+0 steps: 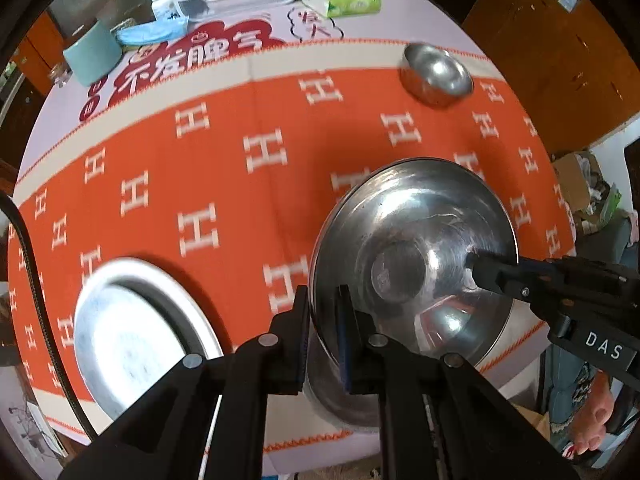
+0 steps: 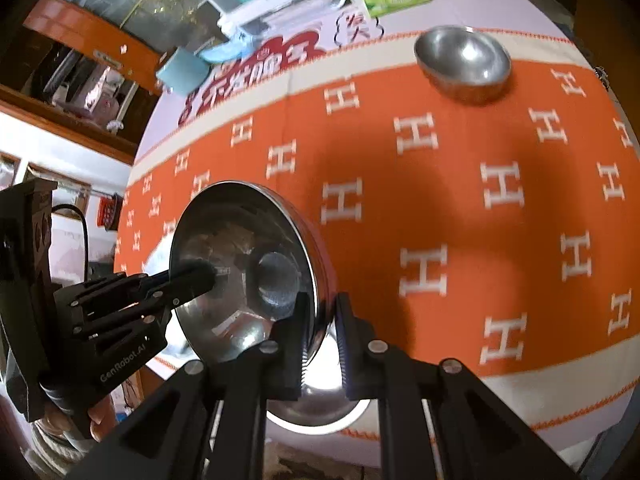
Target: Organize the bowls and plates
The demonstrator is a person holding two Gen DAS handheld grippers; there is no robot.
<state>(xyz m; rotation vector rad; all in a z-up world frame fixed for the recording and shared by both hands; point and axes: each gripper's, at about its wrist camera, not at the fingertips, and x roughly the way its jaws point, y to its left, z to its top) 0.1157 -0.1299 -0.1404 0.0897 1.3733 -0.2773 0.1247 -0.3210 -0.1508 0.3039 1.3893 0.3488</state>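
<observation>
Both grippers, left (image 1: 323, 312) and right (image 2: 323, 316), clamp opposite rims of a shiny round steel bowl (image 1: 416, 256); a blurred white plate (image 1: 132, 336) lies partly cut off.

The flat round white-rimmed metal plate (image 1: 132, 332) is smeared by blur and partly covered by the left gripper's black fingers (image 1: 298, 344) — its lower edge cannot be seen. In the right wrist view the large shiny steel bowl (image 2: 240, 248) hides nearly all of that plate — only a pale sliver shows.
</observation>
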